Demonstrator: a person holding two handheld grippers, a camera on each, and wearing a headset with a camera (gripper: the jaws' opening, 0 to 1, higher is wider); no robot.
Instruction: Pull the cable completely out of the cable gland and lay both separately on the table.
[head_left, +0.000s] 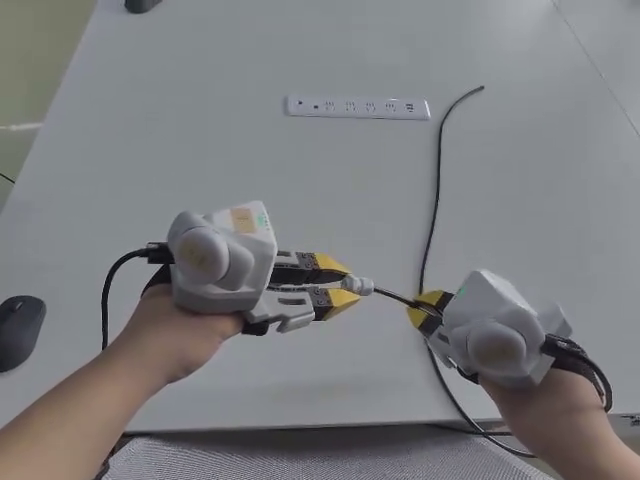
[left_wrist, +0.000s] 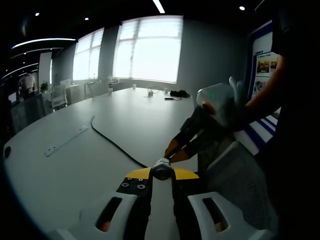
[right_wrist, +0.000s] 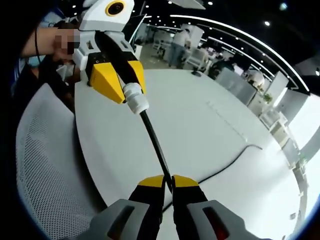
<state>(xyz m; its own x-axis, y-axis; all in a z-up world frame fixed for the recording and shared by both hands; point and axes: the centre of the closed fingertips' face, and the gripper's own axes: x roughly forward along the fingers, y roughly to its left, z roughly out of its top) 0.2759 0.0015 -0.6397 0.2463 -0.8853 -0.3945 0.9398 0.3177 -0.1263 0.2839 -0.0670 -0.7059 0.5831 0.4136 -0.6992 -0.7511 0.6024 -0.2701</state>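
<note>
Your left tongs (head_left: 345, 290) have a round, light grey body with a pale orange square on top and a tiny green light. Their tips are yellow and black, with small screws (left_wrist: 131, 185) near the ends. A black cord (head_left: 108, 290) comes out of the back. Your right tongs (head_left: 425, 308) are grey and round too, with yellow tips and a green light. A black band (head_left: 590, 368) loops by your right hand (head_left: 545, 410).
</note>
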